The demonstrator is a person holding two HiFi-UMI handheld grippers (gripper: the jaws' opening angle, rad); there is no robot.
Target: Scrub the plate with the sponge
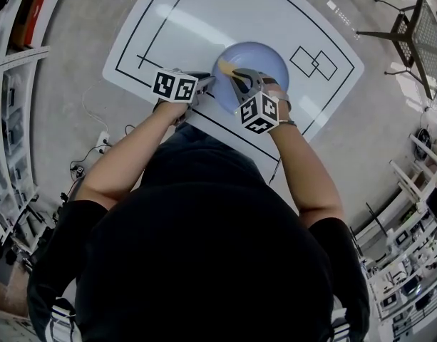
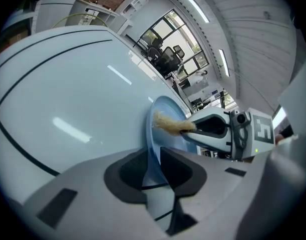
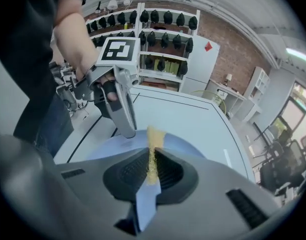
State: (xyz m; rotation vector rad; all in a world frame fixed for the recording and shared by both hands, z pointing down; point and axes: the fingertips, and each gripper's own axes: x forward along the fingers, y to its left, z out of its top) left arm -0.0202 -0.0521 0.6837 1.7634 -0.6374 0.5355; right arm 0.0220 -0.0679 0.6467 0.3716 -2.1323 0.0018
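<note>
Most of sponge hidden inside right hand-held gripper; plate partly covered.

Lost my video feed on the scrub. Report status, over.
Status: left gripper open, jaws straddling the rim of the plate. The right gripper is shut on the sponge, sponge against plate. Nothing in the way.

**Gloss on the table, matt on the tools**

The white tabletop with black lines is smooth and glossy, mirroring the ceiling lights. The pale blue round plate is smooth and hard with a soft sheen; plastic or glazed ware, I cannot tell. The yellow fibrous sponge looks coarse, frayed and matt. The left gripper and right gripper have matt grey plastic shells, and the black pads look ribbed and rubbery.
</note>
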